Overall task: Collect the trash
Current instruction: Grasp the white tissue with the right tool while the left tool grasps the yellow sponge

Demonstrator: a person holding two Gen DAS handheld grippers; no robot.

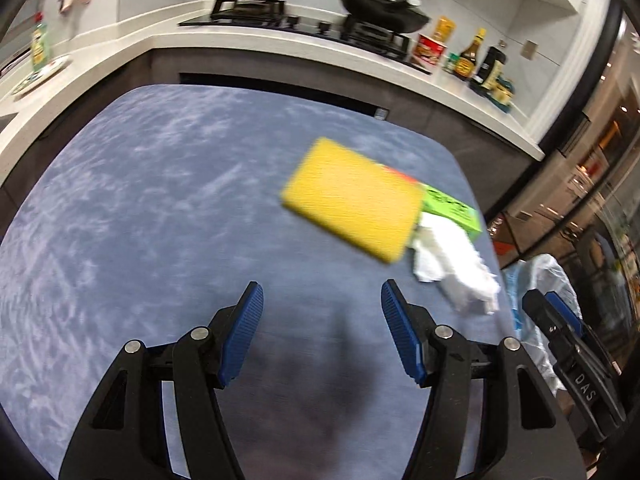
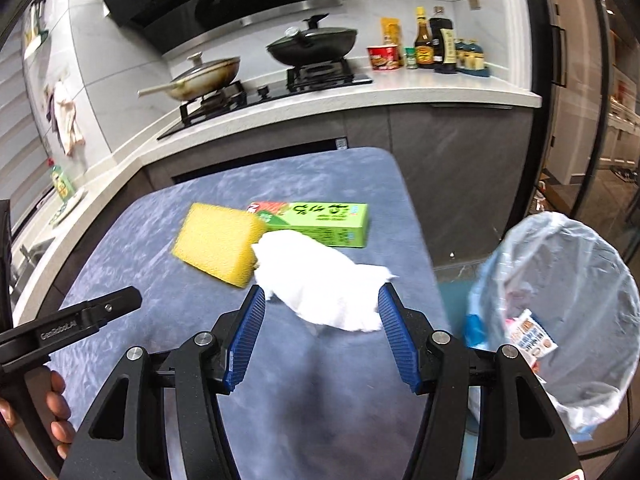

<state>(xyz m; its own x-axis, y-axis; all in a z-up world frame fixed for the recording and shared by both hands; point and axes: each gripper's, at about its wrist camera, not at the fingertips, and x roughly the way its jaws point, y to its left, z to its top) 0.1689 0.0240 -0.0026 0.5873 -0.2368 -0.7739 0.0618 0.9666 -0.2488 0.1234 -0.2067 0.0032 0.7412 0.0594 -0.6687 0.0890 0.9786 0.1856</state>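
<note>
in the left wrist view the left hand-held gripper (image 1: 322,300) hangs over bare blue table (image 1: 140,208), its jaws spread wide with nothing between them. ahead and to its right lie a yellow sponge (image 1: 352,198), a green carton (image 1: 452,210) partly hidden behind the sponge, and a crumpled white tissue (image 1: 456,266) touching the sponge's near right corner. further right, past the table edge, the other gripper's arm and a bit of the bin's plastic liner show. in the right wrist view the right hand-held gripper (image 2: 322,300) is also wide open and holds nothing; the crumpled white tissue (image 2: 320,280) lies just ahead of its tips, its near edge reaching between them, though whether the pads touch it is hard to tell. the yellow sponge (image 2: 218,242) sits ahead to the left, touching the tissue, and the green carton (image 2: 320,220) lies behind both. the lined trash bin (image 2: 560,312) stands off the table to the right, already holding a printed wrapper (image 2: 530,338). the tissue looks like the piece in hand, so the right gripper would do well to drop lower until both pads straddle the bulk of the wad, then close firmly, since soft paper slips from a shallow pinch. lifting straight up before swinging right to the bin should keep the sponge from being dragged along.
</note>
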